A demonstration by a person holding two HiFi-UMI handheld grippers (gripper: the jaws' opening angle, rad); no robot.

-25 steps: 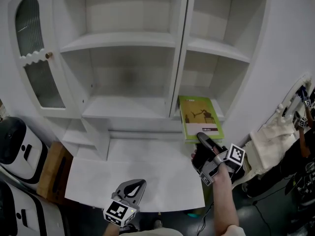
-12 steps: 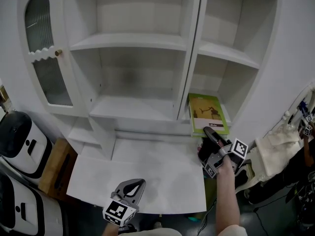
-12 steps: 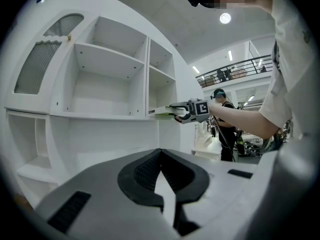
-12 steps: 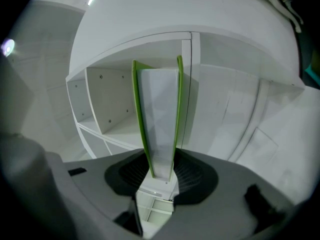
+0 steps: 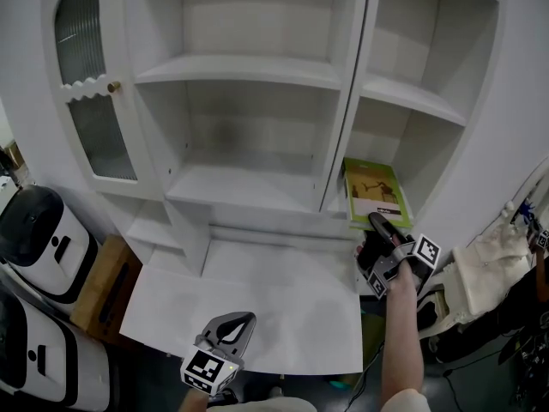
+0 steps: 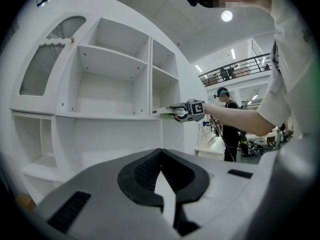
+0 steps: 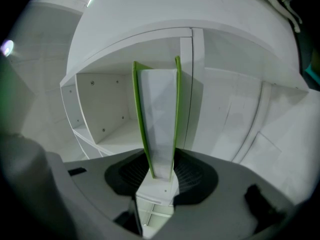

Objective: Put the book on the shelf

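A green-covered book (image 5: 375, 192) lies flat on the lower right shelf (image 5: 390, 148) of the white cabinet, its near edge past the shelf's front. My right gripper (image 5: 380, 227) is shut on that near edge. In the right gripper view the book (image 7: 157, 114) stands between the jaws, green covers outside, white pages facing me, with the right gripper (image 7: 161, 173) clamped on it. My left gripper (image 5: 230, 327) hangs low over the white desk flap (image 5: 257, 303), shut and holding nothing. From the left gripper view, past my left gripper (image 6: 161, 155), the book (image 6: 162, 112) shows at the shelf.
The cabinet's wide middle shelves (image 5: 240, 187) are bare. A door with ribbed glass (image 5: 86, 75) stands open at the left. White-and-black machines (image 5: 34, 239) and a wooden box (image 5: 103, 286) sit at the lower left. A pale cloth bag (image 5: 489, 269) hangs at the right.
The right gripper has pushed the book a little farther onto the lower right shelf, and my view has shifted left. The left gripper has stayed where it was.
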